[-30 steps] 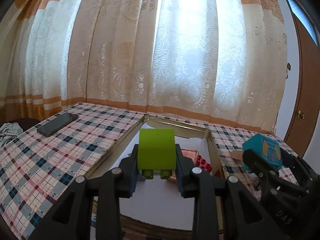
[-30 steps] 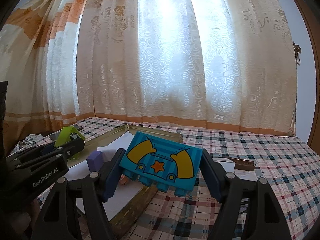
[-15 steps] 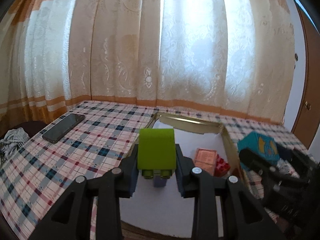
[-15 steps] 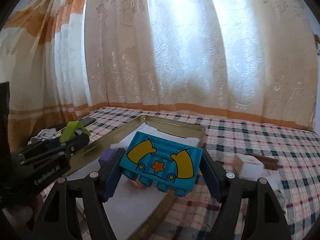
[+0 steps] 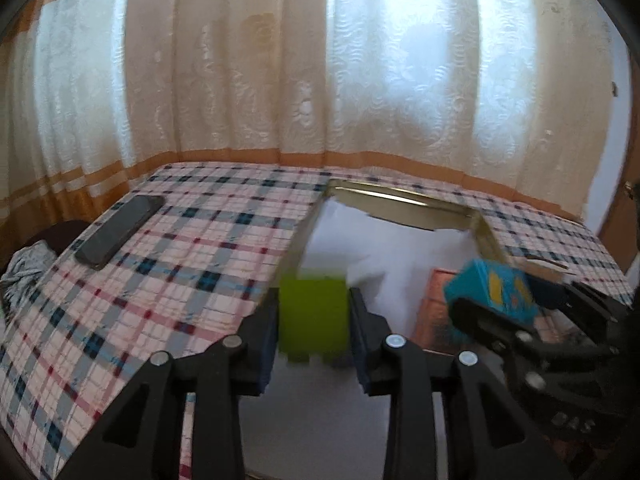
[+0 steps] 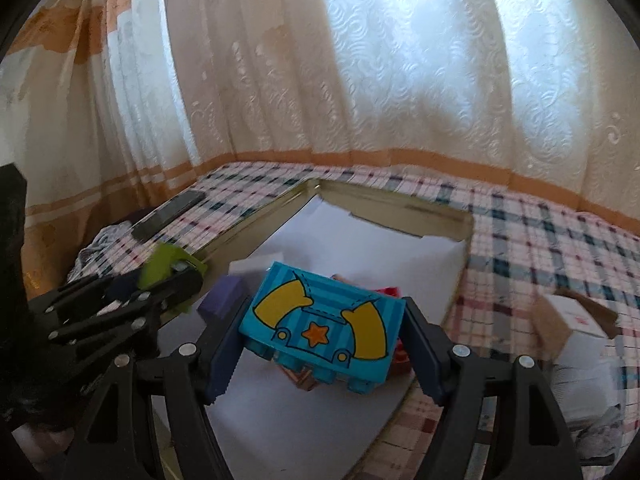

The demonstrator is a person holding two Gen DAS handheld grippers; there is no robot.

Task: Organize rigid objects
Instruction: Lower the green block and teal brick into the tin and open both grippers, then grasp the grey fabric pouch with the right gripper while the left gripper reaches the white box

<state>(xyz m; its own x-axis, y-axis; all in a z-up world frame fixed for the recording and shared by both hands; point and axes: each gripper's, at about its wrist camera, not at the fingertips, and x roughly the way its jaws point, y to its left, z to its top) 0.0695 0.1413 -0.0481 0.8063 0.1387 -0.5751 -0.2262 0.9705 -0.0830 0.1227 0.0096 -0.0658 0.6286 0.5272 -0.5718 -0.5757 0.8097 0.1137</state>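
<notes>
My left gripper (image 5: pixel 313 322) is shut on a lime green brick (image 5: pixel 313 314) and holds it over the near left part of a gold-rimmed tray (image 5: pixel 404 199) lined with white paper. My right gripper (image 6: pixel 322 340) is shut on a blue brick (image 6: pixel 320 330) printed with yellow arms and an orange star, above the tray (image 6: pixel 400 204). In the right wrist view the left gripper (image 6: pixel 160 276) with the green brick (image 6: pixel 164 264) is at the left. In the left wrist view the blue brick (image 5: pixel 494 290) is at the right. A purple block (image 6: pixel 222 300), an orange block (image 5: pixel 434 304) and a red piece (image 6: pixel 390 291) lie in the tray.
The table (image 5: pixel 192 240) has a plaid cloth. A black phone (image 5: pixel 120 230) lies at its far left. A small white cardboard box (image 6: pixel 576 324) stands right of the tray. Curtains hang behind. Crumpled cloth (image 5: pixel 24 264) lies off the left edge.
Both grippers have moved forward and lower over the tray, still holding their bricks. The view has tilted down, so more of the tray and table shows.
</notes>
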